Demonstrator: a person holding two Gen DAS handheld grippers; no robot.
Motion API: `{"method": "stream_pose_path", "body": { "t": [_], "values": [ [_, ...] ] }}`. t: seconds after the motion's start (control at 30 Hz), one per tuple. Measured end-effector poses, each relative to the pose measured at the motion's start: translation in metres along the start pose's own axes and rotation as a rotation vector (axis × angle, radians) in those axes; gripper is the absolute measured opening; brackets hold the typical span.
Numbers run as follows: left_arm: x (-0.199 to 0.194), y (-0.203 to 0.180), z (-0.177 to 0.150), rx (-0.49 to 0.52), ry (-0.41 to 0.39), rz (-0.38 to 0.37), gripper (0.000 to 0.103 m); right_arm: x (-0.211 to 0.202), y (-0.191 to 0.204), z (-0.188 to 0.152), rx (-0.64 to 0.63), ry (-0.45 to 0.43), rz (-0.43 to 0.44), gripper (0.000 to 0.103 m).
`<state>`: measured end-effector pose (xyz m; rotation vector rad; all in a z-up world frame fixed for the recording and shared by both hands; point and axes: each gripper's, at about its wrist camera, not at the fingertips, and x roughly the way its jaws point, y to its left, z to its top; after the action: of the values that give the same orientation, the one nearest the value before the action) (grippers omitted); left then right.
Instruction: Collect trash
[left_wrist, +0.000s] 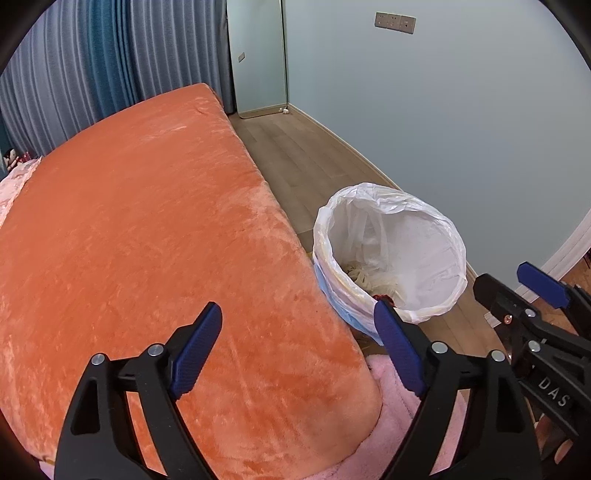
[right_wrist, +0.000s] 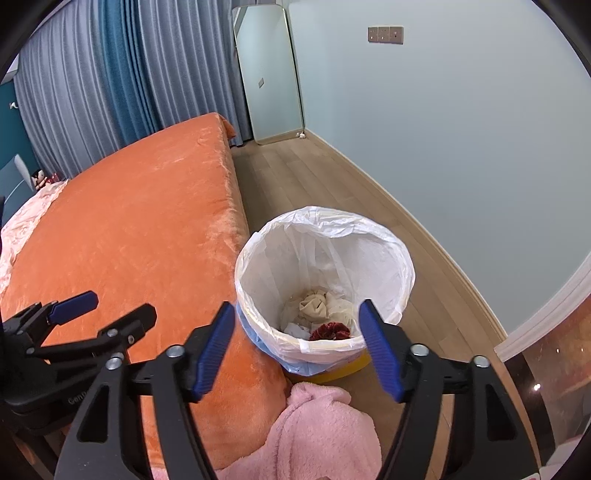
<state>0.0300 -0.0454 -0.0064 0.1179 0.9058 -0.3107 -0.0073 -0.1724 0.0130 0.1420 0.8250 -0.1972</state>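
Observation:
A trash bin (right_wrist: 391, 258) lined with a white plastic bag stands on the wooden floor beside the orange bed (right_wrist: 140, 229). Inside it lie crumpled beige paper (right_wrist: 314, 304) and a dark red piece (right_wrist: 328, 330). My right gripper (right_wrist: 297, 325) is open and empty, just above the bin's near rim. My left gripper (left_wrist: 297, 332) is open and empty over the bed's near corner, left of the bin (left_wrist: 436, 243). The right gripper also shows at the right edge of the left wrist view (left_wrist: 517, 291).
A pink fluffy cloth (right_wrist: 317, 428) lies on the floor below the bin. A mirror (right_wrist: 269, 74) leans in the far corner by grey-blue curtains (right_wrist: 110, 85). The pale wall (right_wrist: 461, 129) runs along the right. Pink bedding (right_wrist: 26, 221) lies at the bed's far left.

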Motion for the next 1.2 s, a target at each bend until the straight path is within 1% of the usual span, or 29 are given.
{"method": "stream_pose_path", "body": {
  "t": [0.03, 0.1, 0.17, 0.2, 0.3, 0.37, 0.4, 0.43, 0.63, 0.93, 1.2],
  "values": [
    [0.001, -0.001, -0.001, 0.003, 0.002, 0.004, 0.085, -0.001, 0.0, 0.0, -0.002, -0.003, -0.005, 0.073],
    [0.001, -0.002, -0.003, 0.006, -0.002, 0.021, 0.087, -0.001, 0.0, -0.001, -0.003, 0.0, -0.009, 0.074],
    [0.003, -0.002, -0.004, 0.002, 0.001, 0.028, 0.089, -0.001, -0.002, -0.002, -0.001, 0.003, -0.015, 0.077],
    [0.004, -0.002, -0.005, -0.001, 0.005, 0.032, 0.089, 0.0, -0.003, -0.003, 0.0, 0.004, -0.021, 0.084],
    [0.006, -0.001, -0.007, -0.007, 0.011, 0.04, 0.091, 0.0, -0.006, -0.005, 0.001, 0.0, -0.032, 0.085],
    [0.007, -0.002, -0.007, -0.004, 0.009, 0.049, 0.091, 0.001, -0.007, -0.007, -0.002, 0.007, -0.045, 0.088],
    [0.007, -0.003, -0.009, -0.002, 0.008, 0.054, 0.091, 0.003, -0.008, -0.008, -0.002, 0.011, -0.047, 0.098],
    [0.008, -0.003, -0.009, 0.001, 0.01, 0.059, 0.092, 0.004, -0.009, -0.009, 0.0, 0.016, -0.05, 0.096],
    [0.01, -0.006, -0.013, 0.011, 0.01, 0.073, 0.092, 0.005, -0.013, -0.013, -0.001, 0.018, -0.094, 0.096],
    [0.012, -0.011, -0.017, 0.024, 0.003, 0.09, 0.092, 0.005, -0.011, -0.017, -0.029, 0.024, -0.11, 0.096],
    [0.014, -0.009, -0.019, 0.007, 0.003, 0.114, 0.093, 0.007, -0.013, -0.023, -0.034, 0.039, -0.121, 0.096]
  ]
}}
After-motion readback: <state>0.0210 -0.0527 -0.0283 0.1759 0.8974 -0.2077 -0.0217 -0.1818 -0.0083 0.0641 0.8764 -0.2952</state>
